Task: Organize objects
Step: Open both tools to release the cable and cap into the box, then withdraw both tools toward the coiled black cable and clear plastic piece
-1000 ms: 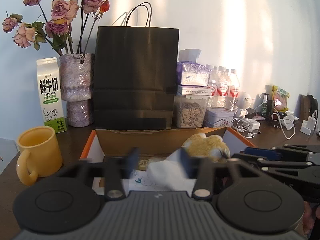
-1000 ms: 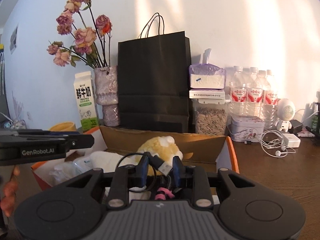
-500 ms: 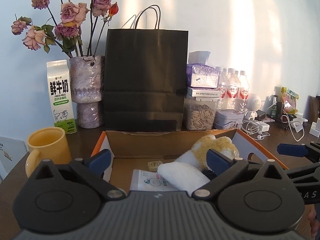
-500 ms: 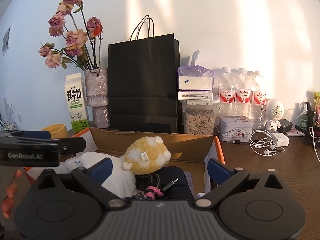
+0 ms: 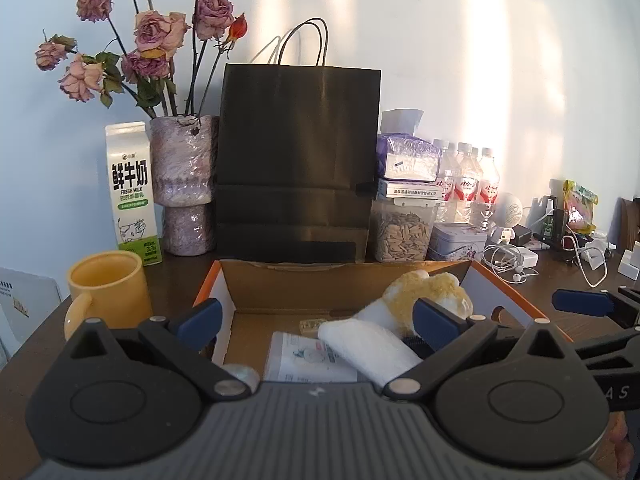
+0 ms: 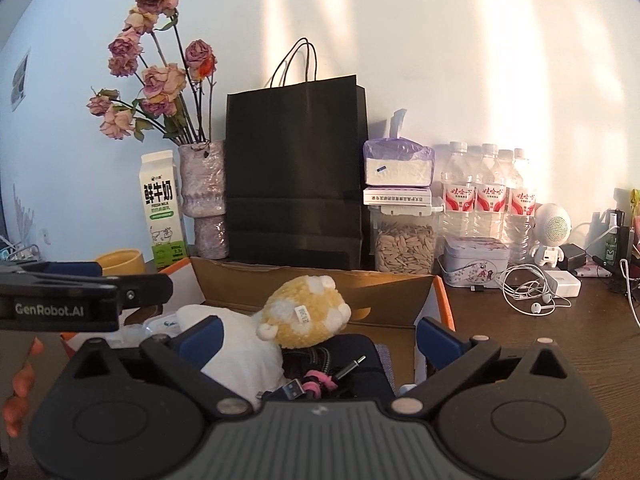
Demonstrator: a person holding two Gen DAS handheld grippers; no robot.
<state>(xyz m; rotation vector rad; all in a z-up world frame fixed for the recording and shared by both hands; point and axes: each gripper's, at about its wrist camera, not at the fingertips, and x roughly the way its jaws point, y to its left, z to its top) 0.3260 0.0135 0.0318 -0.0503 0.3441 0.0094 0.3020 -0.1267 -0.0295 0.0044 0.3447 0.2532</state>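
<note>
An open cardboard box [image 5: 288,284] with orange edges sits in front of me and holds a yellow plush toy [image 5: 430,290], a white rolled cloth [image 5: 370,346] and a printed packet [image 5: 304,360]. My left gripper [image 5: 316,316] stands open above the box's near side, nothing between its fingers. From the right wrist view, the box [image 6: 304,284] shows the plush toy [image 6: 308,312], the cloth [image 6: 236,340] and a coiled cable with a USB plug [image 6: 304,386] lying loose on a dark pouch [image 6: 360,360]. My right gripper [image 6: 318,334] is open above them.
Behind the box stand a black paper bag [image 5: 298,160], a vase of dried roses [image 5: 184,184], a milk carton [image 5: 132,188], a seed jar [image 5: 402,228], water bottles [image 5: 466,184] and a tin [image 5: 458,240]. A yellow mug [image 5: 108,288] sits left. Earphones [image 6: 528,292] lie right.
Both grippers went from nearly closed to wide open. The left let go of the white cloth and the right let go of the cable; both things now lie in the box.
</note>
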